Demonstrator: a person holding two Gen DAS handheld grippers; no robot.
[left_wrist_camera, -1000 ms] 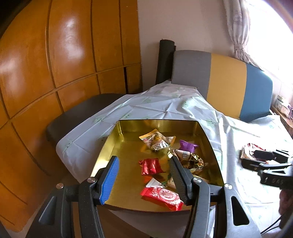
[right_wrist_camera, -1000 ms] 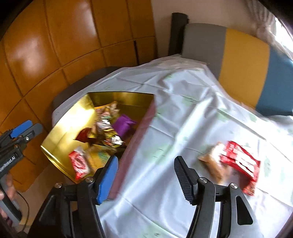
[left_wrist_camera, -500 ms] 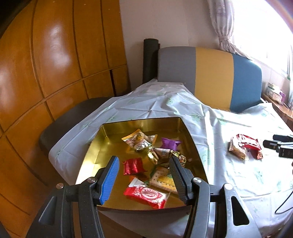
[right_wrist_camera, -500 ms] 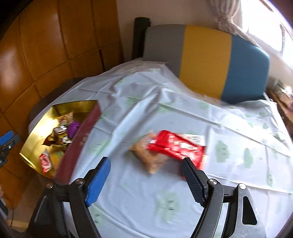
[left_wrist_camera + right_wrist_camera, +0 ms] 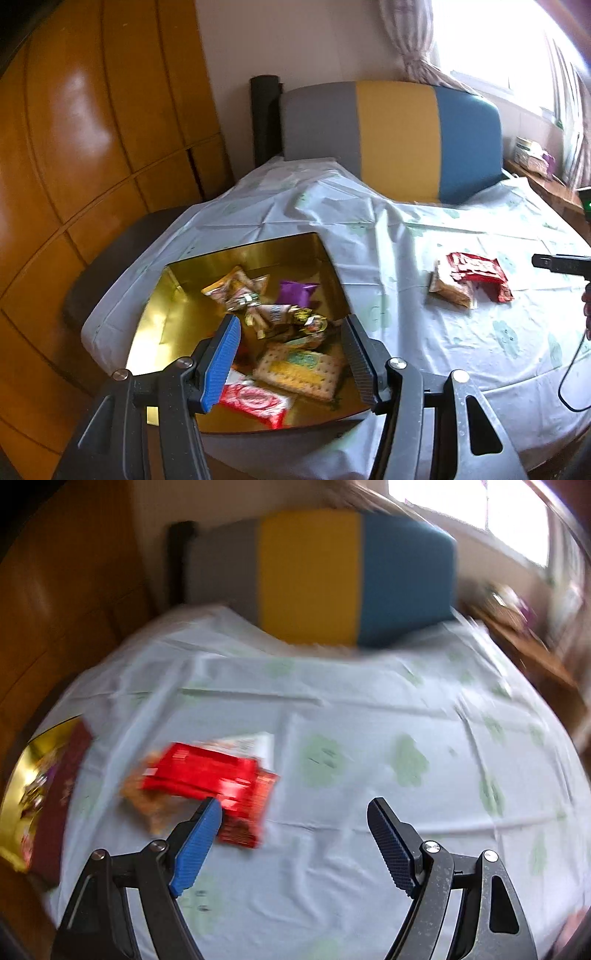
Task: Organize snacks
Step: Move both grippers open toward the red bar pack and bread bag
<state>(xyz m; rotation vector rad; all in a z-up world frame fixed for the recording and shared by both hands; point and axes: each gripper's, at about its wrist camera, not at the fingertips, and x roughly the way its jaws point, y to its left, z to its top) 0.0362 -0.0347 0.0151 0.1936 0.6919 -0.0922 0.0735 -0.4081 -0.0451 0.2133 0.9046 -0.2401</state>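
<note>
A gold tray [image 5: 177,317] on the table holds several wrapped snacks, among them a purple packet [image 5: 295,292], a cracker pack [image 5: 299,371] and a red packet [image 5: 255,400]. My left gripper [image 5: 291,326] is open and empty above the tray's near edge. On the cloth to the right lie a red snack pack [image 5: 476,271] and a tan snack bag [image 5: 452,291]. In the blurred right wrist view my right gripper [image 5: 295,810] is open and empty just right of the red pack [image 5: 210,779] and tan bag [image 5: 147,801]. The tray [image 5: 18,775] shows at the left edge.
A pale cloth with green prints [image 5: 424,332] covers the round table. A grey, yellow and blue chair back [image 5: 395,140] stands behind it, wood panelling [image 5: 92,147] to the left, and a window sill with clutter [image 5: 532,158] at the right. A cable [image 5: 569,384] trails at the right edge.
The left gripper drew back and turned right, so the tray sits lower left. The right gripper swung right off the tray to the red pack and tan bag. Both stayed open.
</note>
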